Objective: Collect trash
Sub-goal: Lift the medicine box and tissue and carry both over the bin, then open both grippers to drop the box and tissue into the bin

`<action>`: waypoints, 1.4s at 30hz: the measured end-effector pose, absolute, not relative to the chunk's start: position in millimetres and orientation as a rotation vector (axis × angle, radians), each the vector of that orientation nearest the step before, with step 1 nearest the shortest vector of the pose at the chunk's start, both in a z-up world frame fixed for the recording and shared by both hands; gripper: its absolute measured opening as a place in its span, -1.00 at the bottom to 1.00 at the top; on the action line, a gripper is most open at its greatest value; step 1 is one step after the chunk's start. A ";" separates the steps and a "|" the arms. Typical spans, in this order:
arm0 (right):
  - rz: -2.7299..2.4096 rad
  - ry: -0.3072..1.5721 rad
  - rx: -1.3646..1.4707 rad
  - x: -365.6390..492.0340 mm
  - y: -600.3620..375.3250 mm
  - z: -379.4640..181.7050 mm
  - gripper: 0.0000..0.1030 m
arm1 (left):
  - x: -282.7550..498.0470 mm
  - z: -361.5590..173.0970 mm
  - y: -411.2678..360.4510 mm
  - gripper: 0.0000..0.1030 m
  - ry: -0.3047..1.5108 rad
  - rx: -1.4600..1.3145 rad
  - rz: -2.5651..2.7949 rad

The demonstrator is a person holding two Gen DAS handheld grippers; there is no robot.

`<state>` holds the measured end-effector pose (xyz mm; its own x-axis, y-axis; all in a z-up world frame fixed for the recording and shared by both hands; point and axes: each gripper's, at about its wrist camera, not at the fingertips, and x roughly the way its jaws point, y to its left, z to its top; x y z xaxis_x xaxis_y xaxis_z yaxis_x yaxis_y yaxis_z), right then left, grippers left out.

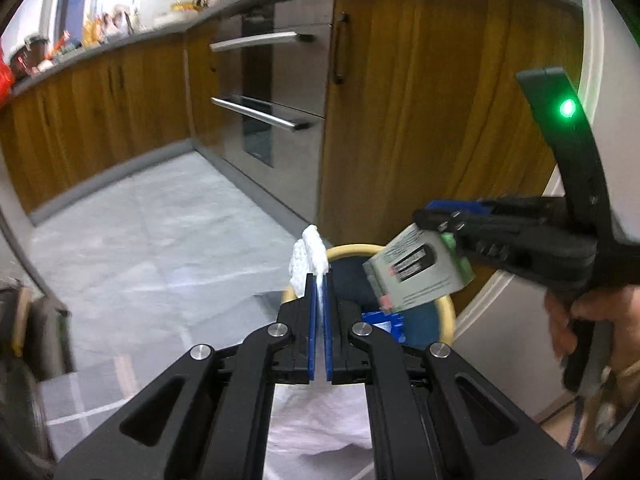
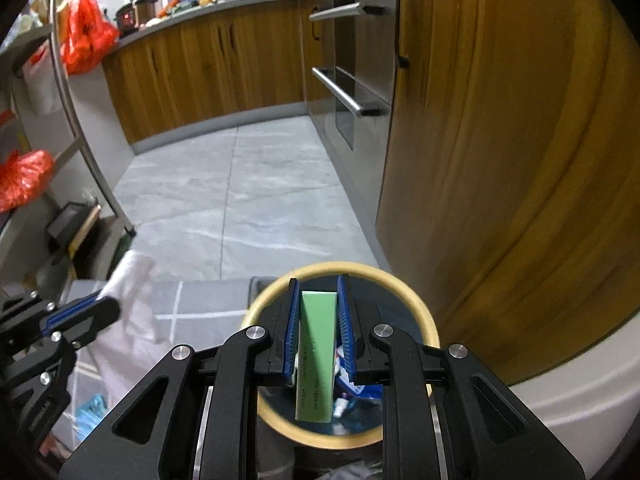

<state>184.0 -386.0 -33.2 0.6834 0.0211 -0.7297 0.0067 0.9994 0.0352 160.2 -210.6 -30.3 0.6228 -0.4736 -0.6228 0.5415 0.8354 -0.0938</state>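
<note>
My left gripper (image 1: pixel 319 280) is shut on a crumpled white paper towel (image 1: pixel 308 256), held beside the rim of a round bin with a cream rim (image 1: pixel 348 251). My right gripper (image 2: pixel 319 292) is shut on a green and grey carton (image 2: pixel 317 352), held directly above the bin (image 2: pixel 420 312). The carton (image 1: pixel 416 272) and the right gripper (image 1: pixel 436 220) also show in the left wrist view, over the bin. Blue wrappers (image 2: pixel 360 388) lie inside the bin. The left gripper (image 2: pixel 80 316) with the towel (image 2: pixel 128 304) shows at the left of the right wrist view.
Wooden cabinets (image 2: pixel 500 160) and a steel oven (image 1: pixel 276 92) stand right behind the bin. A grey tiled floor (image 2: pixel 240 200) stretches ahead. A metal shelf rack with red bags (image 2: pixel 24 180) stands at the left. A white rounded surface (image 2: pixel 580 400) lies at the right.
</note>
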 end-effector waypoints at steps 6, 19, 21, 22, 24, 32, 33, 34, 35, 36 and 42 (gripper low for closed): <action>0.013 0.877 0.047 198.8 -392.9 -48.6 -0.61 | 180.9 -53.0 -242.4 -0.95 0.694 0.112 -0.622; -0.019 0.942 0.105 219.3 -410.6 -68.0 -0.61 | 220.0 -69.0 -271.6 -0.95 0.638 0.025 -0.700; -0.021 0.967 0.106 221.6 -410.7 -75.0 -0.61 | 223.8 -80.7 -276.1 -0.95 0.663 0.045 -0.690; -0.020 0.978 0.106 223.1 -410.6 -78.7 -0.61 | 224.9 -85.9 -277.3 -0.95 0.675 0.053 -0.687; -0.022 1.000 0.105 226.2 -411.3 -85.3 -0.61 | 226.0 -98.4 -279.0 -0.95 0.705 0.073 -0.677; -0.053 1.077 0.068 235.0 -410.8 -109.7 -0.61 | 228.1 -126.6 -275.6 -0.95 0.787 0.112 -0.653; -0.054 1.079 0.067 234.7 -410.1 -110.3 -0.61 | 228.3 -127.0 -275.3 -0.95 0.789 0.116 -0.651; -0.054 1.080 0.068 234.6 -409.7 -110.7 -0.61 | 230.7 -126.4 -276.2 -0.95 0.790 0.116 -0.650; -0.054 1.079 0.067 234.1 -409.5 -110.7 -0.61 | 230.9 -125.6 -275.8 -0.94 0.789 0.115 -0.649; -0.055 1.079 0.065 234.6 -409.2 -110.8 -0.61 | 231.3 -123.9 -275.7 -0.89 0.786 0.116 -0.647; -0.064 1.096 0.056 236.9 -410.2 -115.8 -0.50 | 228.7 -115.1 -273.1 0.01 0.747 0.114 -0.616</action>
<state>236.9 -410.2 -115.8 0.4553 -0.0239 -0.8900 0.0791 0.9968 0.0137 228.7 -273.1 -115.1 0.5670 -0.4839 -0.6666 0.5625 0.8186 -0.1158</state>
